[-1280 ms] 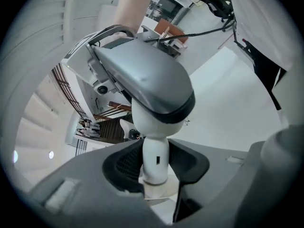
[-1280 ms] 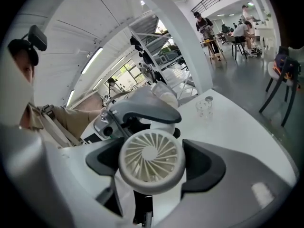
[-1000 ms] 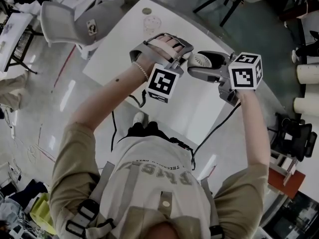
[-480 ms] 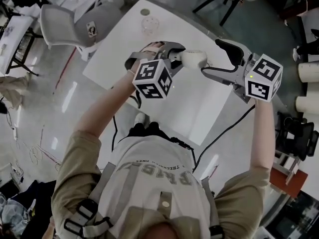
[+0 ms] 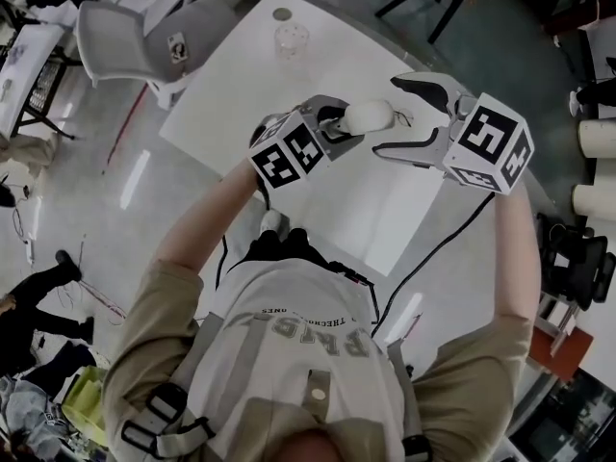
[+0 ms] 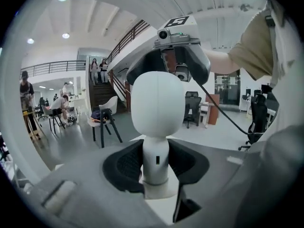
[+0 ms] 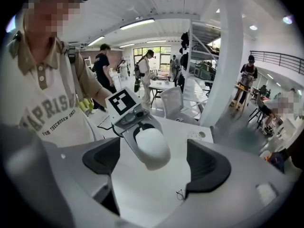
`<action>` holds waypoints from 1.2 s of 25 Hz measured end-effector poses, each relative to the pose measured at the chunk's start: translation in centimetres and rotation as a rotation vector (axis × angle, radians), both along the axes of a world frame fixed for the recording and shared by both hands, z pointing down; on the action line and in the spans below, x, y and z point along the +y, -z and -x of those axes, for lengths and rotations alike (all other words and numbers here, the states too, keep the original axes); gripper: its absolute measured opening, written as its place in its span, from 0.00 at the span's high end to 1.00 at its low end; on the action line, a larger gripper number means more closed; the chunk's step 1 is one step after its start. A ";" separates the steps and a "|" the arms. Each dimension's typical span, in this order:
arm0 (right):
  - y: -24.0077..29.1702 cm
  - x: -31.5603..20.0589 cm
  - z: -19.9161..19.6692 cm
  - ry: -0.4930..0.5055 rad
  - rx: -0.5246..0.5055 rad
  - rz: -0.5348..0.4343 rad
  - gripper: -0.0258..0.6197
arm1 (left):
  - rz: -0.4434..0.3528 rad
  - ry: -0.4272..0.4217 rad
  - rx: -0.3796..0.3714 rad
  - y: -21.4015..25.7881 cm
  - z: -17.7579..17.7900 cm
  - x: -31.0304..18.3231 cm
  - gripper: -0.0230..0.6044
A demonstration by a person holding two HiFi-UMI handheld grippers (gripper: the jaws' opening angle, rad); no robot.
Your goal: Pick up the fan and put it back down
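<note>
A small white hand fan (image 5: 368, 115) with a rounded head and a slim stem is held off the white table (image 5: 289, 85). My left gripper (image 5: 337, 129) is shut on the stem. In the left gripper view the two dark pads clamp the stem (image 6: 156, 161) and the head (image 6: 156, 103) rises straight ahead. My right gripper (image 5: 393, 115) has just been opening and stands wide. Its jaws flank the fan's head without touching it. The right gripper view shows the head (image 7: 152, 148) ahead of the spread pads (image 7: 207, 164).
On the table's far end stand a clear cup (image 5: 291, 38) and a small round disc (image 5: 281, 13). A tiny dark wire bit (image 7: 180, 194) lies on the table. A grey chair (image 5: 135, 41) is beyond the table's left corner. Cables trail off the near edge.
The right gripper let go of the fan, opened wide and rolled. The left gripper rolled too and sank a little, keeping the fan, whose head now points right.
</note>
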State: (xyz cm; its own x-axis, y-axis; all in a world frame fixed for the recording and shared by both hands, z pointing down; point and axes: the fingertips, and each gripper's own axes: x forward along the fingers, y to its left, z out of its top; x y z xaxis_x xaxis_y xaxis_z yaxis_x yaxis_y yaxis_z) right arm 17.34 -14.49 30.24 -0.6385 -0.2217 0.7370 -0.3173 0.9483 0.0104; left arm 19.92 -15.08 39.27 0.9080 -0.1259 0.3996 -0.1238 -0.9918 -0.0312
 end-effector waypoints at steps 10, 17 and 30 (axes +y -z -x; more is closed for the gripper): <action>-3.2 0.3 1.2 0.137 0.142 0.029 0.39 | 0.076 -0.051 0.009 -0.9 0.4 1.1 0.72; -5.0 0.5 2.0 0.185 0.195 0.059 0.46 | 0.096 -0.088 0.006 -1.8 0.8 1.5 0.72; -6.1 0.4 2.7 0.250 0.242 0.059 0.64 | 0.097 -0.109 0.025 -2.6 1.2 0.6 0.72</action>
